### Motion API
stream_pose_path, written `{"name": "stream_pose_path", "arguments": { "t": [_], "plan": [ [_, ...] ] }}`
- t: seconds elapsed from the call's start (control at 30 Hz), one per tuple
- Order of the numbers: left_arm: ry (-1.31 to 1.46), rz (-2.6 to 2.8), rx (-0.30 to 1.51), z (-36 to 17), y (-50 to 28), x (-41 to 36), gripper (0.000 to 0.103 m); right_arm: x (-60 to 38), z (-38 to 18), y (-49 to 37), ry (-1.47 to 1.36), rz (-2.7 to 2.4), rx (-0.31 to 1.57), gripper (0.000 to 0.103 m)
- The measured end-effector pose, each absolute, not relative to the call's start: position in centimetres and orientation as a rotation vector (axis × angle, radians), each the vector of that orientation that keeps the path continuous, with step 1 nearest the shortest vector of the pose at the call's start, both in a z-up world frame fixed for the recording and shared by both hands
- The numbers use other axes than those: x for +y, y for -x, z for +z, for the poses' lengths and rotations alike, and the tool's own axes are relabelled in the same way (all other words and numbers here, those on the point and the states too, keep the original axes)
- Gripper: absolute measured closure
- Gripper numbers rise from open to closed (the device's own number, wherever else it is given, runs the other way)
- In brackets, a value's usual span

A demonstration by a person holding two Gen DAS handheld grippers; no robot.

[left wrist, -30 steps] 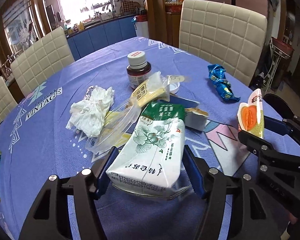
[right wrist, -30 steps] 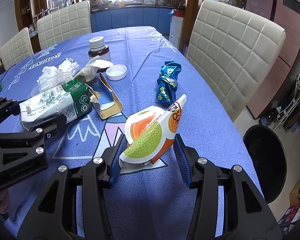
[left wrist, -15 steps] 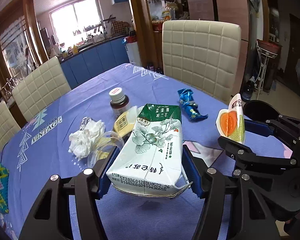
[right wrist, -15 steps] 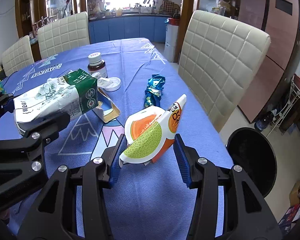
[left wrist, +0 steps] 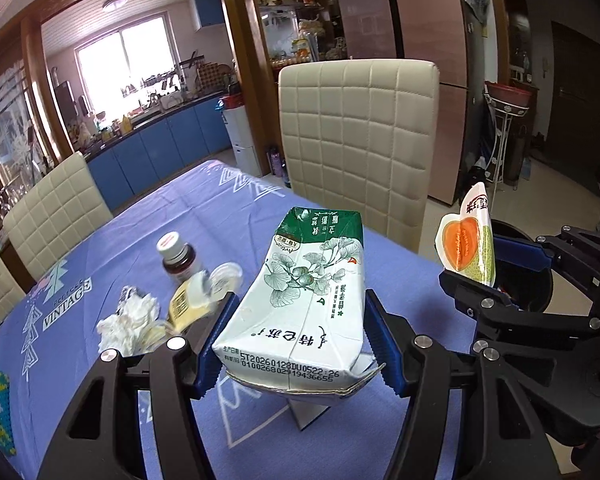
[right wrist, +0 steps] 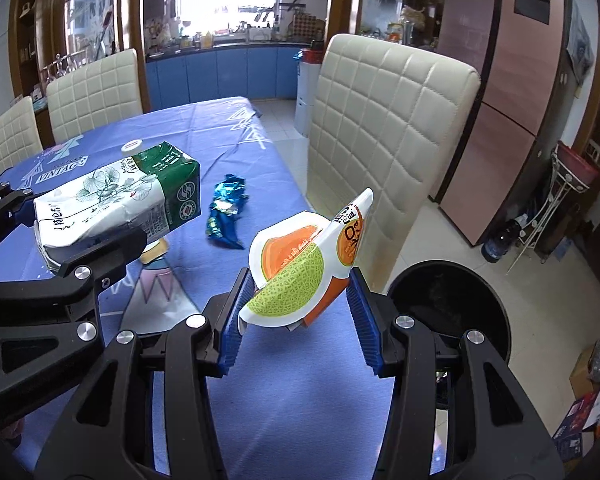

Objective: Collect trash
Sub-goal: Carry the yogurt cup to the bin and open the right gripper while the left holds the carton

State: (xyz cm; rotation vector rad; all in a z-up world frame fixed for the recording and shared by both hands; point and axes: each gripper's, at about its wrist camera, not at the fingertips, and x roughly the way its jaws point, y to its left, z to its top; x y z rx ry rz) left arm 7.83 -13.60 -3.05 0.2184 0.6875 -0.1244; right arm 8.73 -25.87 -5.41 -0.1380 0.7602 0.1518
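Resting carton (left wrist: pixel 304 304) between hand-held gripper (left wrist: pixel 298 338) pads

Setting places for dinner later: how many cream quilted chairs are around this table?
3: one chair at the table's right side near the bin, two along the far left side. Others may be out of view.

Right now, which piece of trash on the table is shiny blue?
The crinkled blue foil wrapper, lying alone on the tablecloth near the cream chair. The crumpled tissue is white, and the little bottle is dark with a white cap.
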Motion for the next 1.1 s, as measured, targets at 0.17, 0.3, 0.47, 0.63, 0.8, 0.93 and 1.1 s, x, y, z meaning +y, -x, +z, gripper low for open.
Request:
{"name": "stream_pose_path", "arguments": {
  "t": [0.17, 0.3, 0.47, 0.63, 0.8, 0.93, 1.1],
  "plan": [
    [-0.233, -0.159, 0.675, -2.8, -8.8, -15.7, 0.043, -28.1, -5.1, -9.5, 0.127, 0.116, 0.751, 0.053],
    [-0.242, -0.185, 0.675, -2.9, -9.9, -17.3, 0.043, -30.0, -5.0, -10.1, 0.118, 0.089, 0.748, 0.053],
    [-0.256, -0.22, 0.678, -3.0, -11.1, -19.3, 0.043, -32.5, -5.2, -10.9, 0.1, 0.046, 0.749, 0.053],
    [-0.269, -0.261, 0.679, -3.3, -12.2, -21.4, 0.043, -34.8, -5.5, -11.8, 0.078, -0.002, 0.755, 0.053],
    [-0.275, -0.298, 0.684, -3.6, -13.2, -23.6, 0.043, -37.3, -5.7, -12.3, 0.057, -0.043, 0.761, 0.051],
    [-0.281, -0.327, 0.685, -3.9, -13.9, -25.1, 0.043, -38.8, -5.8, -12.4, 0.046, -0.077, 0.761, 0.048],
    [-0.29, -0.358, 0.681, -3.9, -14.4, -26.8, 0.043, -40.6, -5.8, -12.5, 0.032, -0.122, 0.753, 0.046]
  ]
}}
